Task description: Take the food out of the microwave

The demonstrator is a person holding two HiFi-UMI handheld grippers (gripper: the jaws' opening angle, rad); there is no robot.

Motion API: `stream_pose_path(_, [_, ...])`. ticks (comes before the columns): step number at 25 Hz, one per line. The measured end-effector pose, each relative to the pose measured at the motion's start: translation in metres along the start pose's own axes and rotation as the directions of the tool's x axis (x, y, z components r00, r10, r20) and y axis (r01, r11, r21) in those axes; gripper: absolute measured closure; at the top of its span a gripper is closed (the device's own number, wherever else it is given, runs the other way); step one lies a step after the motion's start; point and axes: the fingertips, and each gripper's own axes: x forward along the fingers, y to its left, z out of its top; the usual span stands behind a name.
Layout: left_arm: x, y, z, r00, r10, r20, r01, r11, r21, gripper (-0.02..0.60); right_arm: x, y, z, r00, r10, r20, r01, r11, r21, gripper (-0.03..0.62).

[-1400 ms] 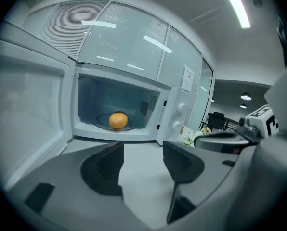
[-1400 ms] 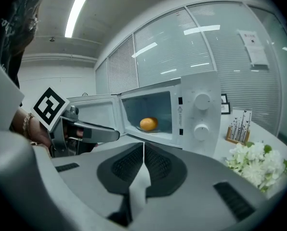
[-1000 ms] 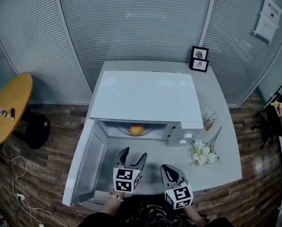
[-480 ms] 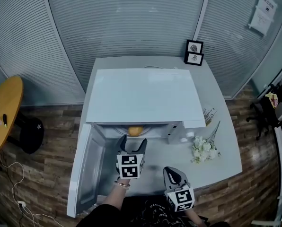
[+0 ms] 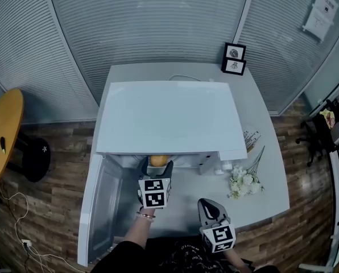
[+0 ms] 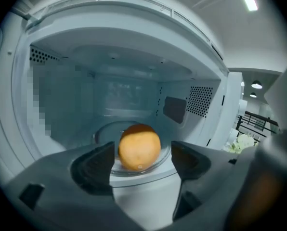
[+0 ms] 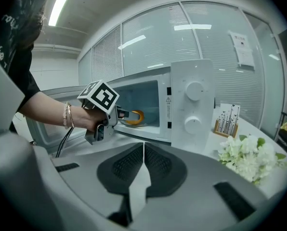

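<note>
Pointing into the open microwave (image 5: 169, 118), the left gripper (image 6: 142, 154) holds its jaws wide, not touching the orange (image 6: 139, 146) on the glass plate (image 6: 101, 133) at the microwave's middle, probably light, firm, smooth, prone to roll, best pinched across its widest girth; right gripper (image 7: 143, 153) jaws closed, empty, before the microwave.

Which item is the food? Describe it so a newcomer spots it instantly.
Find the white microwave, its door swung open. Inside, on the glass turntable, sits a round orange fruit, the only coloured thing in the pale cavity.
</note>
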Motion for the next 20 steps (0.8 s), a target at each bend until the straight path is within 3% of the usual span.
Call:
stream_pose_path(10, [0.018, 0.008, -0.001, 0.999, 0.049, -0.012, -0.049, 0.998, -0.034, 0.225, -0.001, -0.017, -0.006, 0.999, -0.044, -0.019, 0.044, 0.999, 0.014, 0.588])
stream_pose_path(20, [0.019, 0.012, 0.003, 1.0, 0.021, -0.004, -0.021, 0.999, -0.041, 0.261, 0.002, -0.015, -0.006, 0.998, -0.06, -0.027, 0.06, 0.998, 0.01, 0.588])
